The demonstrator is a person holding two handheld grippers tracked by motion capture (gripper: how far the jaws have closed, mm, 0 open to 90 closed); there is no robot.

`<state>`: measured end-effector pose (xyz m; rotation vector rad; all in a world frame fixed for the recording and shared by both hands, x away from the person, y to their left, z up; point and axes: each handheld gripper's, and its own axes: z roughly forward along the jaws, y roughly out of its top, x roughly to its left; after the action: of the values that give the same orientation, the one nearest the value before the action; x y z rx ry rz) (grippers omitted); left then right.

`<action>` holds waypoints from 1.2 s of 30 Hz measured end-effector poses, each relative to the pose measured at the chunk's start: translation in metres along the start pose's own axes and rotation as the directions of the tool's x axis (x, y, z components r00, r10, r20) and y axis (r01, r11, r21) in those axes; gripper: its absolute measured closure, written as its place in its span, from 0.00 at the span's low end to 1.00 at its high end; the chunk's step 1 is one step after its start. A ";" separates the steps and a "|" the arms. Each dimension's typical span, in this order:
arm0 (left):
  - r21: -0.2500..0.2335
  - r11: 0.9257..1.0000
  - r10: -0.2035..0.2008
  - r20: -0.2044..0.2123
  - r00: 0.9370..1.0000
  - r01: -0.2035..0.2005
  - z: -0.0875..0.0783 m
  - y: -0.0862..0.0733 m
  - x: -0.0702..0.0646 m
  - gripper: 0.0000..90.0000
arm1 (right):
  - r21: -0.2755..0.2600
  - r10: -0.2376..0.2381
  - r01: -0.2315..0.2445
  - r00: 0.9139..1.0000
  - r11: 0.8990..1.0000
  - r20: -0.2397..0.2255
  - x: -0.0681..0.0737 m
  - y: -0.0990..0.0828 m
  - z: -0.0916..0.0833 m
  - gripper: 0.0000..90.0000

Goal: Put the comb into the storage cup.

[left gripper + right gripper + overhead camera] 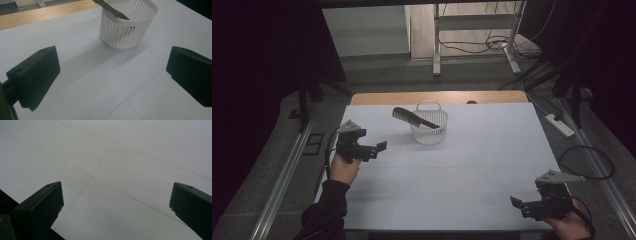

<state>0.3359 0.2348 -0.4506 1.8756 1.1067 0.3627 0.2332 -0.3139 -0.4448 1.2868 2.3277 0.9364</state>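
Observation:
A white slotted basket [429, 131] stands near the table's far middle, and a dark comb [414, 118] leans in it with its upper end sticking out to the left over the rim. The left gripper view has the basket [130, 32] and comb [113, 11] ahead of its jaws. My left gripper [379, 149] hovers at the table's left side, left of the basket, open with nothing between the jaws. My right gripper [518, 205] sits at the near right corner, open and empty, above the bare white table [120, 170].
The white tabletop [462, 170] ends at a wooden strip [437, 97] along the far edge. Beyond it are a metal frame [477, 30] and floor cables. A power strip [560, 125] lies on the floor to the right.

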 end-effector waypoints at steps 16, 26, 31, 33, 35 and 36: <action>0.006 1.000 0.002 0.008 1.000 -0.002 -0.011 -0.008 -0.007 0.00 | 0.002 -0.001 0.001 1.000 1.000 0.004 0.000 0.000 0.000 0.00; 0.009 1.000 -0.001 0.009 1.000 0.001 -0.018 -0.015 -0.012 0.00 | 0.002 0.001 -0.001 1.000 1.000 0.004 0.000 0.000 0.000 0.00; 0.009 1.000 -0.003 0.009 1.000 0.003 -0.022 -0.018 -0.014 0.00 | 0.004 0.000 0.000 1.000 1.000 0.007 0.000 0.000 0.000 0.00; 0.012 1.000 -0.003 0.010 1.000 0.003 -0.023 -0.019 -0.015 0.00 | 0.003 0.000 0.000 1.000 1.000 0.006 0.000 0.000 0.000 0.00; 0.010 1.000 -0.003 0.010 1.000 0.003 -0.026 -0.021 -0.017 0.00 | 0.004 0.000 0.000 1.000 1.000 0.007 0.000 0.000 0.000 0.00; 0.010 1.000 -0.001 0.010 1.000 0.001 -0.027 -0.022 -0.017 0.00 | 0.003 0.000 0.000 1.000 1.000 0.007 0.000 0.000 0.000 0.00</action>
<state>0.2980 0.2399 -0.4504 1.8834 1.1049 0.3470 0.2333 -0.3136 -0.4450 1.2889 2.3250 0.9277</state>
